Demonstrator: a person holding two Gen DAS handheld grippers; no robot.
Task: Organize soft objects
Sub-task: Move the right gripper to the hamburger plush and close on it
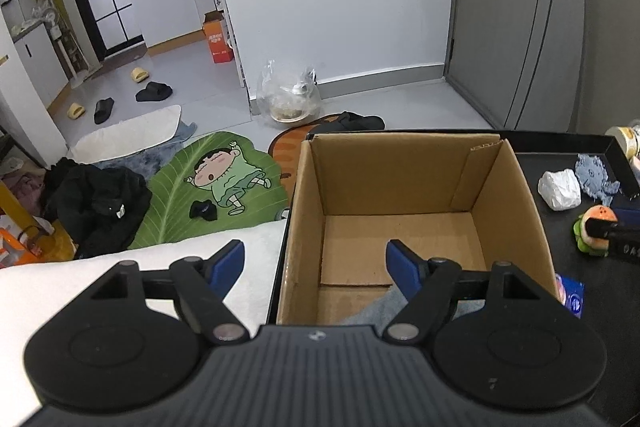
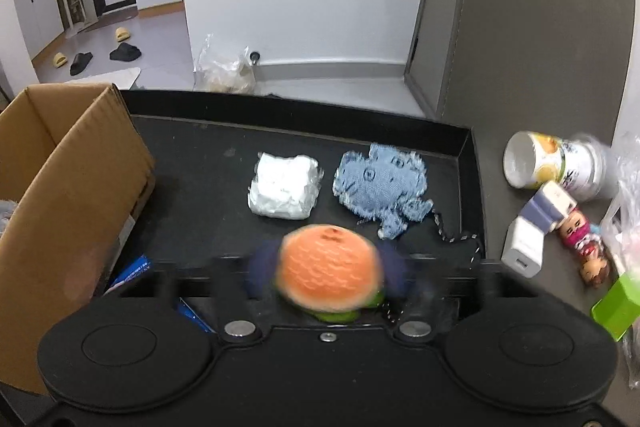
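We've got the right gripper (image 2: 326, 277) pinching the burger plush (image 2: 328, 277); cardboard box (image 2: 76, 187) at 9 o'clock takes softies, left gripper (image 1: 316, 263) gaping empty.

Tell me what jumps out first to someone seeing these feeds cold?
The orange burger plush between the right hand-held gripper pads, low in the right wrist view. Behind it on the black tray lie a white wad and a blue knitted piece. The open cardboard box fills the left view.

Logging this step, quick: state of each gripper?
Left gripper: open, empty, over the cardboard box.
Right gripper: closed on the burger plush.
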